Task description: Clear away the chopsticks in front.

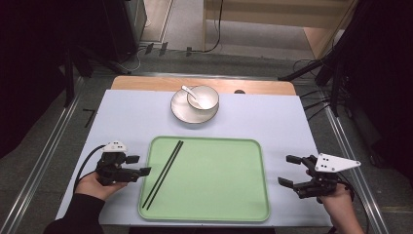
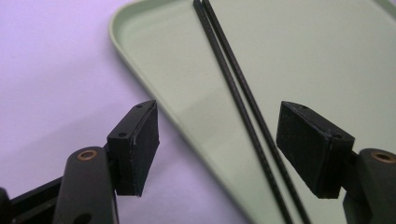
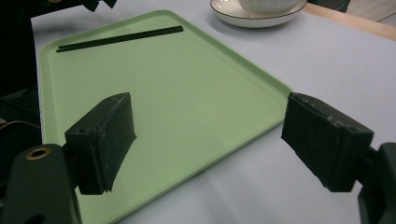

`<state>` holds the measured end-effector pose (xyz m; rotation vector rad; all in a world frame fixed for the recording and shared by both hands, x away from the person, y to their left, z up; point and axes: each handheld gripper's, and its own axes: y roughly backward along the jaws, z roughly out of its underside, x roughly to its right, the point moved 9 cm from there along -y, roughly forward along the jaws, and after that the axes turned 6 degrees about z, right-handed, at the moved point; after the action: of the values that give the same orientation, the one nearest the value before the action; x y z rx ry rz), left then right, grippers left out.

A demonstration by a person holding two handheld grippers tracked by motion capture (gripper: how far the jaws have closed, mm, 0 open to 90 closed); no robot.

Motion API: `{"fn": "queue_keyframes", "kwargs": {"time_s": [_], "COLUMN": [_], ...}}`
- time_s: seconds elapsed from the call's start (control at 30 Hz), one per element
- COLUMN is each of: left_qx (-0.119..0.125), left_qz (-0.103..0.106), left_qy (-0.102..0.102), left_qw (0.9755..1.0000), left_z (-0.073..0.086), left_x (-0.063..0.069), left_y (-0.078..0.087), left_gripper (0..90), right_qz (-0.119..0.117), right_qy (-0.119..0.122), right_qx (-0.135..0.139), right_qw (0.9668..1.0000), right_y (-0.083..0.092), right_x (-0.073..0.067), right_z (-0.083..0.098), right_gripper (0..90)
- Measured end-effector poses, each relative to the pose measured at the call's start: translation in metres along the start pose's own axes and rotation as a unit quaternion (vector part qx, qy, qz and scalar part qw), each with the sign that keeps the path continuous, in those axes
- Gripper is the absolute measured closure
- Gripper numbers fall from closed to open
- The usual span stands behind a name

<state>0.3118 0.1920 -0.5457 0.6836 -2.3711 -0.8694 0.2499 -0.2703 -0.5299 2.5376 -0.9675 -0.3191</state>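
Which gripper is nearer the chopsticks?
The left gripper, open at the tray's left edge beside the chopsticks; the right gripper sits across the tray, off its right edge.

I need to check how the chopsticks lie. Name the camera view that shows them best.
The high view: both chopsticks lie full length, side by side, on the green tray near its left edge. The left gripper view shows a close middle stretch, ends cut off. The right gripper view shows them small and far away.

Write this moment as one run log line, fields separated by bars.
left gripper: open, empty | right gripper: open, empty | chopsticks: on tray | spoon: in bowl
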Motion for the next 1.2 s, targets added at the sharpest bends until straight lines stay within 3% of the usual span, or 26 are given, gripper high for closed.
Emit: {"fn": "queue_keyframes", "kwargs": {"time_s": [0.27,0.43,0.7,0.77,0.93,1.2], "left_qx": [0.033,0.054,0.093,0.100,0.111,0.117], "left_qz": [-0.003,-0.009,-0.006,-0.006,0.000,0.000], "left_qy": [-0.012,-0.033,-0.035,-0.034,-0.054,-0.055], "left_qw": [0.9994,0.9980,0.9950,0.9944,0.9923,0.9916], "left_z": [0.004,0.008,0.007,0.007,0.006,0.006], "left_x": [-0.011,-0.016,-0.019,-0.020,-0.016,-0.019], "left_y": [0.021,0.037,0.052,0.055,0.060,0.062], "left_gripper": [28.3,27.3,26.2,26.1,24.4,24.4], "right_qz": [0.000,0.000,0.001,0.002,0.002,0.002], "right_qy": [-0.002,-0.002,-0.004,-0.005,-0.005,-0.005], "right_qx": [-0.001,0.001,0.007,0.008,0.008,0.008], "right_qw": [1.0000,1.0000,1.0000,1.0000,1.0000,1.0000], "right_y": [0.000,0.001,0.002,0.003,0.003,0.003], "right_x": [0.000,0.000,0.001,0.000,0.000,0.000], "right_z": [0.001,0.000,-0.001,-0.001,-0.001,-0.001], "right_gripper": [17.6,17.6,17.6,17.6,17.6,17.6]}}
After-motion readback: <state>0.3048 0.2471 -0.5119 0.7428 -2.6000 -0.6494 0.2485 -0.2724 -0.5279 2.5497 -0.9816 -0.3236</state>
